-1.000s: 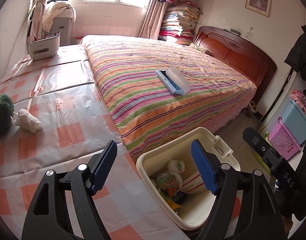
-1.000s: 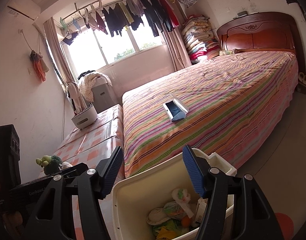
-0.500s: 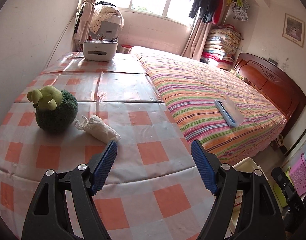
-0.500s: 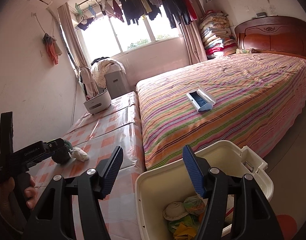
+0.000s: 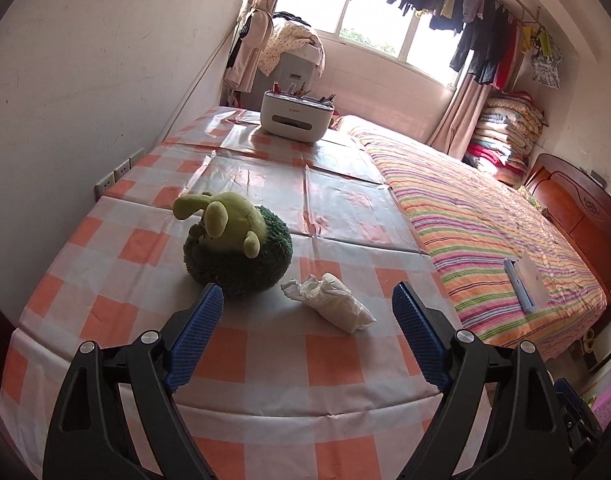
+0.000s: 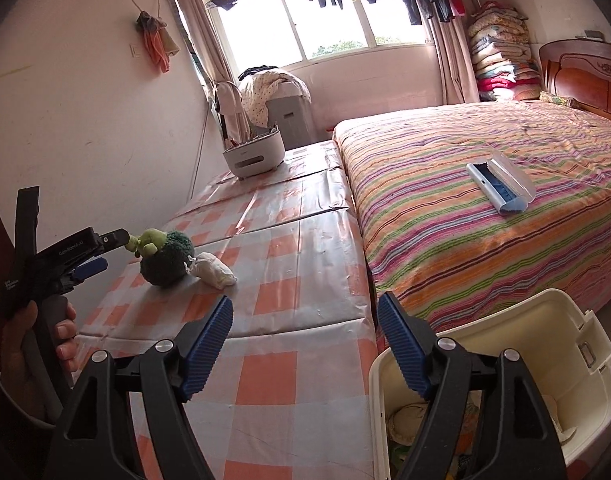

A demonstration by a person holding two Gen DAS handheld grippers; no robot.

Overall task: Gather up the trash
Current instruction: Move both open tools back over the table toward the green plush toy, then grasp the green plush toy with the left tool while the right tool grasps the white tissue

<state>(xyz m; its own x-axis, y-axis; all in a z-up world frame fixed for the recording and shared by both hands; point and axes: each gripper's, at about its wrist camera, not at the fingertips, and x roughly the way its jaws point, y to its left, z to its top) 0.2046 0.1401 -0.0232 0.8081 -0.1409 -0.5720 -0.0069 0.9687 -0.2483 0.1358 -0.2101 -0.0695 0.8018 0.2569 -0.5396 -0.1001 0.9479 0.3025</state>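
Observation:
A crumpled white tissue wad (image 5: 333, 306) lies on the orange-checked tablecloth (image 5: 265, 360), just right of a green plush broccoli toy. My left gripper (image 5: 307, 290) points down at the wad from a short way off. Its jaws are opening and nothing is between the blue pads. In the right wrist view the same wad (image 6: 214, 270) sits further off, with the left gripper (image 6: 107, 252) held in a hand beside it. My right gripper (image 6: 305, 298) hangs over the table's near corner, its jaws also opening and empty. The cream trash bin (image 6: 545, 300) with wrappers inside stands at lower right.
The plush broccoli (image 5: 237, 248) almost touches the wad. A white organiser box (image 5: 297, 116) stands at the far end of the table. The striped bed (image 6: 485, 208) borders the table on the right and carries a blue-and-white case (image 6: 501, 188). A wall runs along the left.
Both grippers swung left, away from the bin toward the table. The left one now faces the tissue wad and toy. Both pairs of jaws stand wider than before.

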